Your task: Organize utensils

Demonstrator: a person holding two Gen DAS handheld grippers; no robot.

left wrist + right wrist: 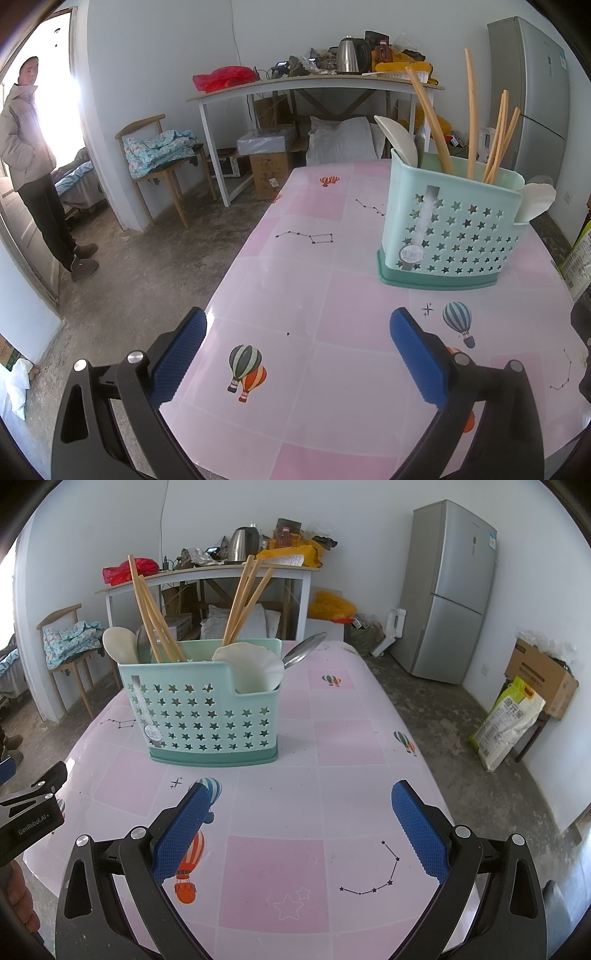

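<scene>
Mint star-punched plastic caddy (207, 716) holds wooden chopsticks (242, 602), white spoons (255, 668); left claw (297, 354), right claw (301, 829) spread wide, empty.

The pale mint plastic caddy (207, 716) is pierced with rows of star-shaped holes and sits on a darker teal base. Tan wooden chopsticks (243, 602), white ceramic spoons (255, 668) and a silver metal spoon (304, 648) stand in it. The tabletop (332, 746) is checked pink and white, printed with striped hot-air balloons and black constellation lines. Each black tool has blue dimpled pads (415, 356).
</scene>
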